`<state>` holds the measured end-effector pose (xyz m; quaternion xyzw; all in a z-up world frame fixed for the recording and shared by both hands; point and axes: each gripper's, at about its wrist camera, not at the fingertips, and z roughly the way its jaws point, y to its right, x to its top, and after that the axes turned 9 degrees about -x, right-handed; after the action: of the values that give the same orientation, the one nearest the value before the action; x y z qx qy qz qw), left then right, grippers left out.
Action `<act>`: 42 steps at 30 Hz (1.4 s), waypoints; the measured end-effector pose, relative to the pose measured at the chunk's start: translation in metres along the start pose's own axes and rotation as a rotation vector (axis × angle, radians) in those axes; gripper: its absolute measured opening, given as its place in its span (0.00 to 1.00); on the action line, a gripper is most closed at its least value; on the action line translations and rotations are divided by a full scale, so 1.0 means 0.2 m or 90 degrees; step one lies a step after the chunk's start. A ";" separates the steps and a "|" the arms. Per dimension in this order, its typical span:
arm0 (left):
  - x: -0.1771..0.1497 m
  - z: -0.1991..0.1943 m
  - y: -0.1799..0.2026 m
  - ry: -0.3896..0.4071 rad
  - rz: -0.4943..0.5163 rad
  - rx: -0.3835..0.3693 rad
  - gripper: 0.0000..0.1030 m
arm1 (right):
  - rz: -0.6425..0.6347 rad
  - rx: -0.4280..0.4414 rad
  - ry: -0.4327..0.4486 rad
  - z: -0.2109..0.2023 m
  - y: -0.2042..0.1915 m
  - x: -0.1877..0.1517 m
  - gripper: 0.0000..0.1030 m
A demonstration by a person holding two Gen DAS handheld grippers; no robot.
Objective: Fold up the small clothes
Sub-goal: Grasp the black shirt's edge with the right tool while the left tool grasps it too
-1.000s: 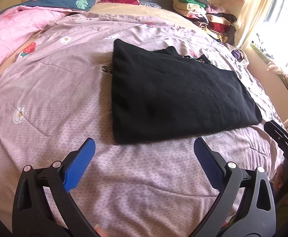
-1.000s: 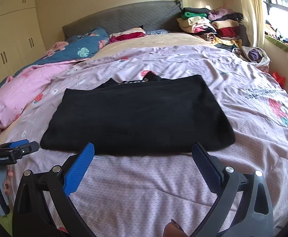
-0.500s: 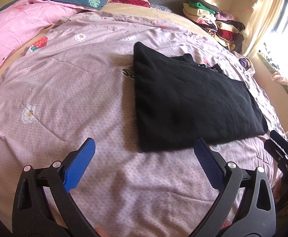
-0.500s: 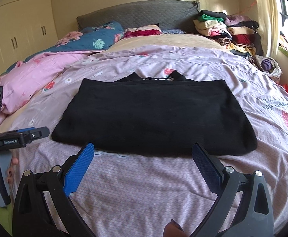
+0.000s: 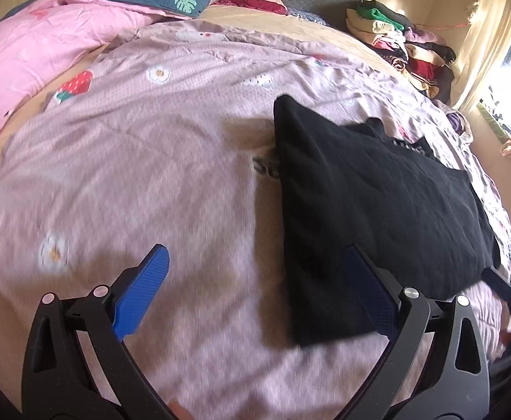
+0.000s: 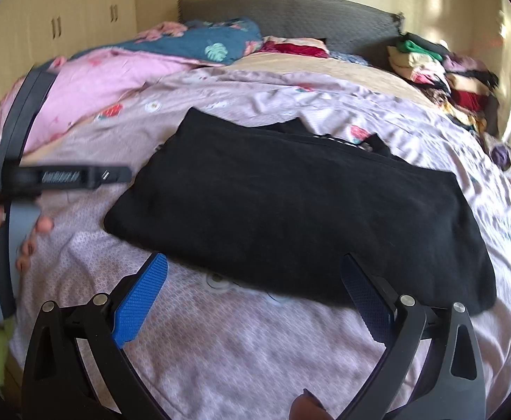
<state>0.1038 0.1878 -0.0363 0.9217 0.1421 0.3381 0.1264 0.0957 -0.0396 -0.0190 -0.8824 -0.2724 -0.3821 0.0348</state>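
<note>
Black garment (image 6: pixel 290 210): lies flat mid-quilt (image 5: pixel 150 175), already folded into a wide band, a collar edge showing along its far side. Left gripper (image 5: pixel 255 294): fingers spread, holding nothing, poised at the garment's near left corner, apparently to take that end for the next fold. Right gripper (image 6: pixel 252 297): fingers spread, empty, over the near long edge toward its right end. Open quilt on the left gives room to fold; a clothes pile (image 6: pixel 441 70) at the far right is well apart.
</note>
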 end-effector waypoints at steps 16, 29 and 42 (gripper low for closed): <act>0.30 0.32 -0.01 -0.060 -0.007 -0.013 0.91 | -0.249 -0.098 0.011 0.29 -0.40 0.04 0.96; 0.39 0.42 -0.02 -0.086 -0.043 -0.044 0.91 | -0.212 -0.060 0.126 0.23 -0.32 0.14 0.32; 0.43 0.35 0.20 -0.063 -0.110 -0.171 0.66 | -0.061 -0.025 0.172 0.01 -0.05 0.14 0.07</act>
<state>0.2205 0.1711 -0.0247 0.8963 0.1683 0.2962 0.2839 0.1087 -0.0177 -0.0020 -0.8093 -0.2995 -0.5041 0.0354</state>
